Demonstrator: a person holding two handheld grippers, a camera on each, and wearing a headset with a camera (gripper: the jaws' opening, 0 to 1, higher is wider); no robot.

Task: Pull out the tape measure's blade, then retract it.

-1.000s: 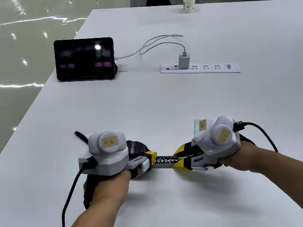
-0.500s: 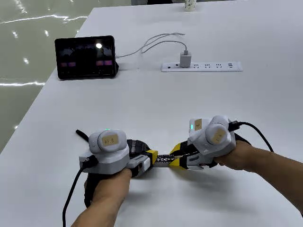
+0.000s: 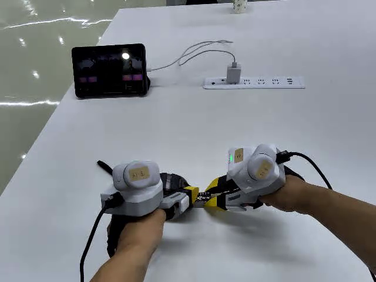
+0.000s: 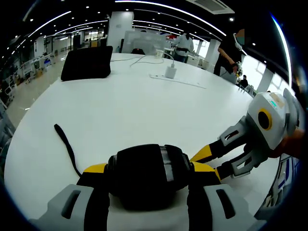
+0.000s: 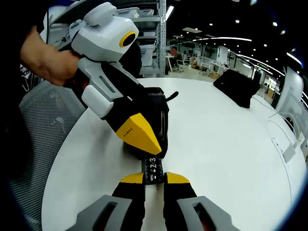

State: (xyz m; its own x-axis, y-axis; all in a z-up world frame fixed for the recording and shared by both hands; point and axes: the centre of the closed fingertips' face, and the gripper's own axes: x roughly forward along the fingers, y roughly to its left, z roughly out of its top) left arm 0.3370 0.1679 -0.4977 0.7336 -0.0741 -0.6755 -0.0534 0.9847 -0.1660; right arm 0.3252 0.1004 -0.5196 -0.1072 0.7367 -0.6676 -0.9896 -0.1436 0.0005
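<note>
A black tape measure (image 3: 171, 182) lies on the white table (image 3: 194, 129), and my left gripper (image 3: 187, 197) is shut on its body. In the left gripper view the case (image 4: 147, 173) sits between the yellow-tipped jaws of the left gripper (image 4: 149, 169). A short stretch of blade (image 3: 203, 198) sticks out to the right. My right gripper (image 3: 212, 198) is shut on the blade's end, close to the case. The right gripper view shows the printed blade (image 5: 153, 168) pinched by the right gripper (image 5: 154, 179), with the tape measure (image 5: 161, 115) and the left gripper (image 5: 137, 134) just beyond. The right gripper (image 4: 212, 161) enters from the right.
A dark tablet (image 3: 110, 70) stands at the back left. A white power strip (image 3: 254, 83) with a charger (image 3: 234, 73) and cable lies behind the work. The tape measure's black strap (image 3: 104, 167) trails left. The table's left edge (image 3: 56, 117) runs diagonally.
My right gripper has moved left toward the tape measure, and the exposed blade has grown shorter. The left gripper has stayed put on the case.
</note>
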